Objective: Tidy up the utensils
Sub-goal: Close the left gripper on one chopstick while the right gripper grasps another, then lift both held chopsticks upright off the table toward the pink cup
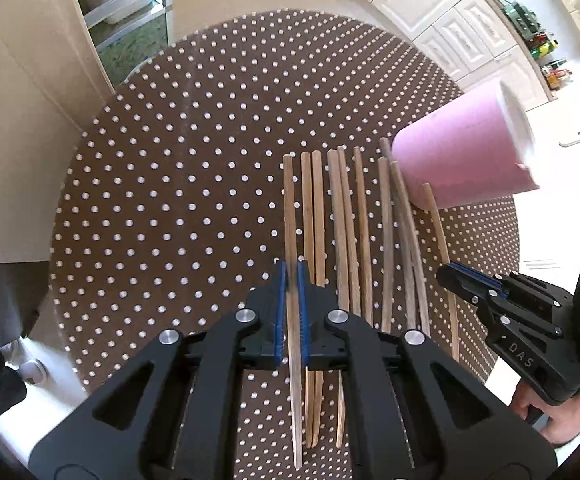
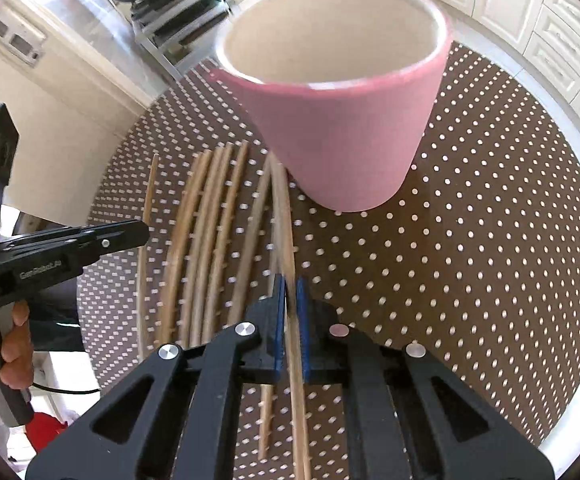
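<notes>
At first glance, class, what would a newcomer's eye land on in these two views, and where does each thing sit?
The pink cup stands out first, upright and empty on the far right of the polka-dot tablecloth. Next, the row of wooden chopsticks lying side by side just left of it. Each gripper is shut on one stick: the left gripper on the leftmost chopstick, the right gripper on the chopstick nearest the cup.

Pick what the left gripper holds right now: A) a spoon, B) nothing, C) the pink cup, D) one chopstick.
D: the left gripper has its blue pads closed on a single chopstick at the left end of the row; the pink cup stands apart.
</notes>
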Available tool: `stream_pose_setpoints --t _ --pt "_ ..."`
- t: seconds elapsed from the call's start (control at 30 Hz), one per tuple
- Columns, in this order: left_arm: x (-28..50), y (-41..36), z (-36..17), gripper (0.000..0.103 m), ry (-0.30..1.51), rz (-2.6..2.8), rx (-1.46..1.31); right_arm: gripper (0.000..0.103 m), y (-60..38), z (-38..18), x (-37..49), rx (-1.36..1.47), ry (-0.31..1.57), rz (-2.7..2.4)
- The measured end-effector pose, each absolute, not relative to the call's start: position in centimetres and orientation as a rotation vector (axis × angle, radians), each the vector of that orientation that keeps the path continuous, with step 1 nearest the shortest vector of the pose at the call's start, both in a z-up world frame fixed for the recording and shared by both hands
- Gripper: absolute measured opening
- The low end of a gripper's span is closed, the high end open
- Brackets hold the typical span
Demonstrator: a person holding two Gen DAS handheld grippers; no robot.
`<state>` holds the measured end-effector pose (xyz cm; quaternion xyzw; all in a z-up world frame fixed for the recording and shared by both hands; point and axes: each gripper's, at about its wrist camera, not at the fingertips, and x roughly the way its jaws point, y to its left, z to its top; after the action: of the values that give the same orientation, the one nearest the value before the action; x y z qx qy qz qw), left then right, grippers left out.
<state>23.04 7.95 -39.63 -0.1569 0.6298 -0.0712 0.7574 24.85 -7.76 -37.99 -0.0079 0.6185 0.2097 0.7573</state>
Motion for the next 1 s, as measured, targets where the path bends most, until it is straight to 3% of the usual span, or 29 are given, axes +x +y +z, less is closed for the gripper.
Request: stream_pose_setpoints --t 0.6,1.0 --pt "17.3 9.0 -22.3 0.005 1.052 -0.377 -0.278 0.004 -13.1 -24.1 20.5 0.101 1.02 0.498" --pt "19.4 5.0 -13.5 0.003 0.858 -0.469 -0.213 0.004 -16.1 -15.3 23.2 0.149 0.678 0.446"
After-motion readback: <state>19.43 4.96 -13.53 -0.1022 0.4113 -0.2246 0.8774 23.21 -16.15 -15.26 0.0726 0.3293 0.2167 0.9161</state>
